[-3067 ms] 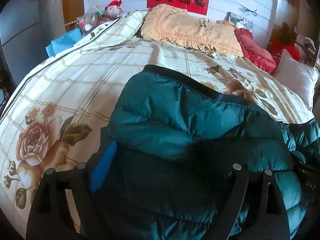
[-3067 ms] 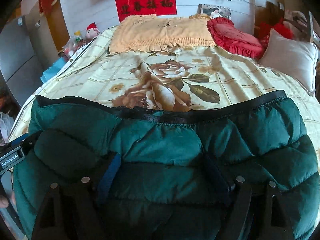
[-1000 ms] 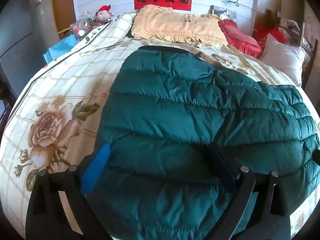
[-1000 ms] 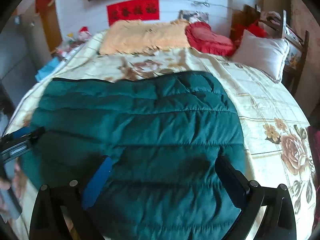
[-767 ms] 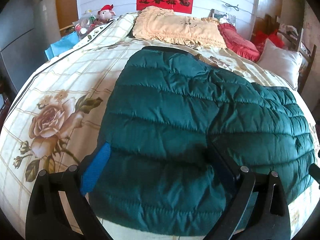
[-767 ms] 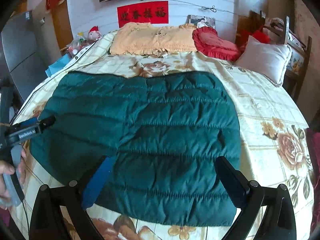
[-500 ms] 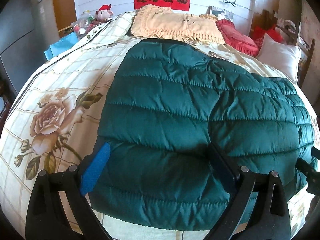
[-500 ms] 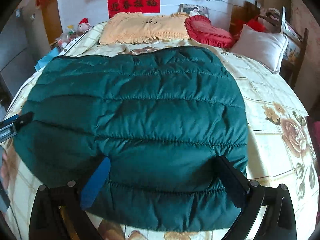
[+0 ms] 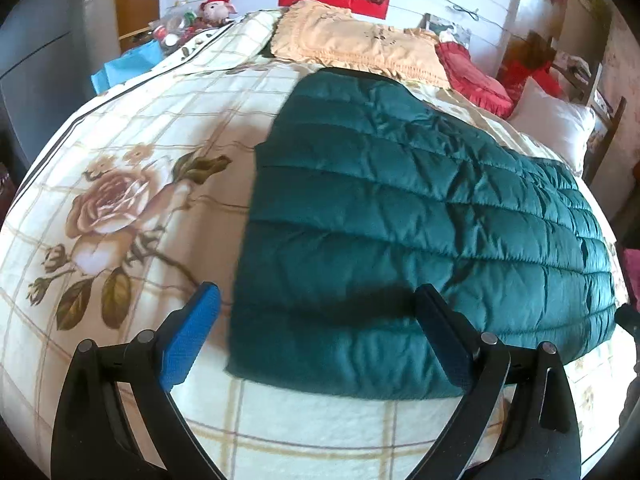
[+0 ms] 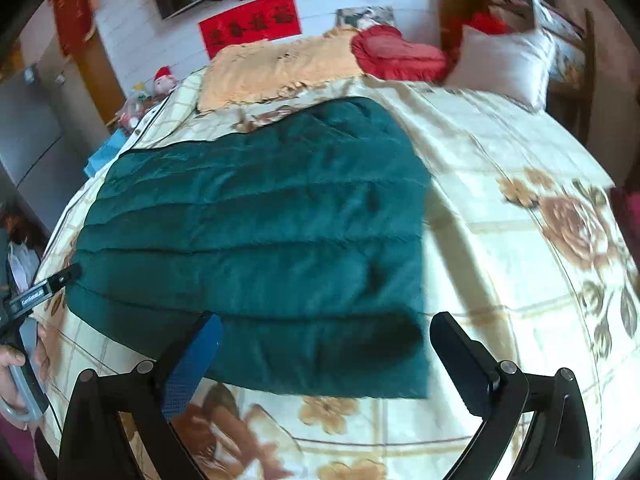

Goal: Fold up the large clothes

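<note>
The dark green quilted puffer garment [image 9: 404,216] is lying flat on the cream rose-printed bedspread [image 9: 120,184], reaching from near the foot edge toward the peach fringed pillow [image 9: 352,40], with its longer span running across the bed between the two grippers. The left gripper [image 9: 316,332] is hovering released, jaws spread and holding nothing, just short of the garment's near hem at its left corner. The right gripper [image 10: 324,356] is likewise hanging slack and empty, its jaws straddling the near hem at the right corner. Each gripper is sitting nearest its own corner, so the next fold is probably turning on which side is being carried over: the stitched channels are running crosswise, parallel to the pillow, and the garment's far edge is stopping just short of the pillow.
</note>
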Available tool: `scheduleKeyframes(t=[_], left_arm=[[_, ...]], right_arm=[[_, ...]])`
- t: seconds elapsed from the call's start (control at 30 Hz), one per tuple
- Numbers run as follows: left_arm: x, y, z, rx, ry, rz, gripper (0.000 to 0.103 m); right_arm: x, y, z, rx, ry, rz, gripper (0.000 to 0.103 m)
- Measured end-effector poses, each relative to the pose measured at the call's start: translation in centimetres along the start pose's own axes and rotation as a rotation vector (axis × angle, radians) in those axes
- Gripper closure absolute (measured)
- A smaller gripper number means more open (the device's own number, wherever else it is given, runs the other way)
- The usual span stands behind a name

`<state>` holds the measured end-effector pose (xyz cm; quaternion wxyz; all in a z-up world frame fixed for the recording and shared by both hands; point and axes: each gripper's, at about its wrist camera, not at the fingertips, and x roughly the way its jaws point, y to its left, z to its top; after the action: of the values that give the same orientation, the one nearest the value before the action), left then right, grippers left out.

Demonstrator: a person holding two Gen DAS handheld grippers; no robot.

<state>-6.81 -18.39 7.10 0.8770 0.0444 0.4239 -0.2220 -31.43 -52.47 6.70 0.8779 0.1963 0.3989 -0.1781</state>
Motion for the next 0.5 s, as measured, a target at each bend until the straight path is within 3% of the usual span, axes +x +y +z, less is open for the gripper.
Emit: scheduleKeyframes(t=[0.23, 0.37, 0.5], left_arm=[[0.7, 4.1, -0.5, -0.162, 0.048, -0.180, 0.006], [1.9, 5.5, -0.5, -0.260, 0.070, -0.243, 0.006], [2.8, 5.4, -0.4, -0.285, 0.079, -0.281, 0.006]], right_arm=[[0.6, -3.3, -0.3, 0.147, 0.003, 0.072, 0.000], [2.5, -3.2, -0.1, 0.158, 0.040, 0.100, 0.000], [4.7, -3.6, -0.1, 0.185, 0.062, 0.140, 0.000]])
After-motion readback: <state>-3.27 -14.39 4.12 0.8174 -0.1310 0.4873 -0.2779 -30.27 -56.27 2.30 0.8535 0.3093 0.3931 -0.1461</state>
